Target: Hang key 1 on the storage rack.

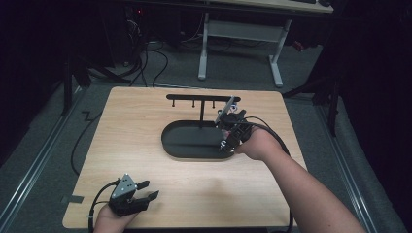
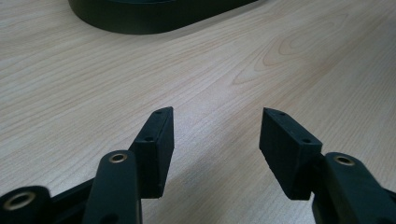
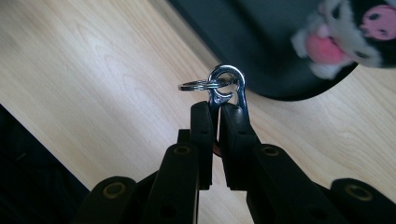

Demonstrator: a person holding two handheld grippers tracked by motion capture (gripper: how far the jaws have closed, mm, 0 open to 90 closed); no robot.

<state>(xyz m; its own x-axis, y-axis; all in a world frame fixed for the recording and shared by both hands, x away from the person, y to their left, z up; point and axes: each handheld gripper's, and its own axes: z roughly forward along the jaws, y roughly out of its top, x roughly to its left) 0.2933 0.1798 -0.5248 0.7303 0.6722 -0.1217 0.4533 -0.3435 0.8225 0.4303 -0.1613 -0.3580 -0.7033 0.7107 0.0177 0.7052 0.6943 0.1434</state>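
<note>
So the right gripper [image 3: 215,109] has its jaws pinched tight on a little silver clasp [image 3: 227,88], dead centre of the right gripper view. A thin split ring [image 3: 198,85] hangs through the clasp's top loop and sticks out to the left. Just past it, in the upper right of that frame, there's a blurry plush charm [image 3: 348,35], white and black with pink bits, hovering over the edge of the black oval tray [image 3: 261,42]. Can't tell if the charm is linked to the clasp or not.

From the high view, the right gripper [image 1: 228,141] sits a bit right of centre, at the right end of the tray [image 1: 182,143], close by the black hook rack [image 1: 201,98] that stands up from the tray.

The left gripper [image 1: 145,191] is down in the lower left of the high view, near the table's [image 1: 145,121] front edge, well apart from the tray. Its jaws are spread wide with only bare wood between them, and its fingers [image 2: 156,144] grip nothing.
</note>
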